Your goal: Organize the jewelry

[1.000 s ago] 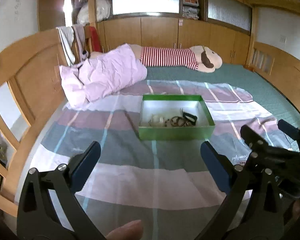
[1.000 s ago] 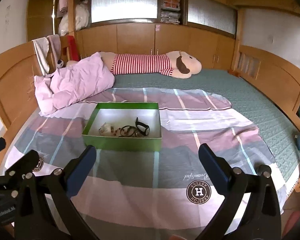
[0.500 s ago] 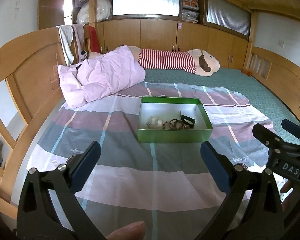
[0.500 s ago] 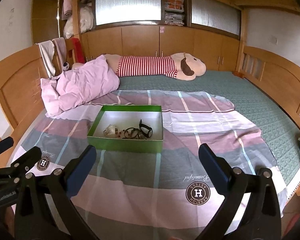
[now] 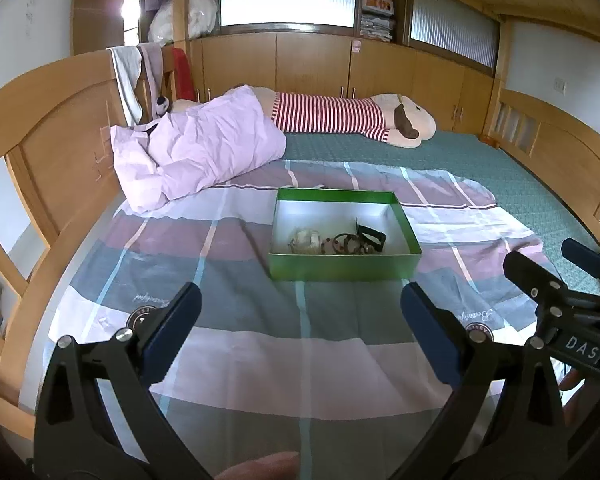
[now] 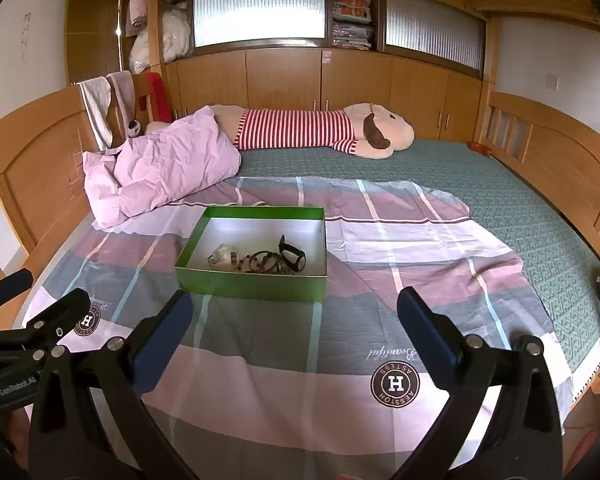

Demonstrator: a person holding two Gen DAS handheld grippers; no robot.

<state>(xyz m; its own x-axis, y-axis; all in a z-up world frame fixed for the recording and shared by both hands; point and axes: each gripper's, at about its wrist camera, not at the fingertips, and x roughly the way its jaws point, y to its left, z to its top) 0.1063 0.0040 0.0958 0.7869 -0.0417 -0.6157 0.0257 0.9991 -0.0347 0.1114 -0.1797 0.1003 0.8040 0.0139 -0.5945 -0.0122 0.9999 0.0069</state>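
Observation:
A shallow green box (image 5: 342,268) (image 6: 252,281) with a white inside lies on the striped sheet in the middle of the bed. Inside it sits a tangle of jewelry: a pale piece (image 5: 306,237) (image 6: 222,255), dark bead bracelets (image 5: 342,243) (image 6: 265,262) and a black watch (image 5: 370,235) (image 6: 292,254). My left gripper (image 5: 298,312) hangs open above the sheet, short of the box. My right gripper (image 6: 292,310) is open too, held just before the box's near wall. Neither holds anything.
A pink crumpled pillow (image 5: 192,152) and a long striped plush toy (image 5: 340,116) lie at the far side. Wooden bed rails (image 5: 52,140) (image 6: 560,164) run along both sides. Each gripper shows in the other's view: the right gripper (image 5: 568,300), the left gripper (image 6: 16,336).
Both cameras have tilted and drawn slightly nearer the bed, so the green box sits a little lower and larger in view. Both grippers stay open and empty.

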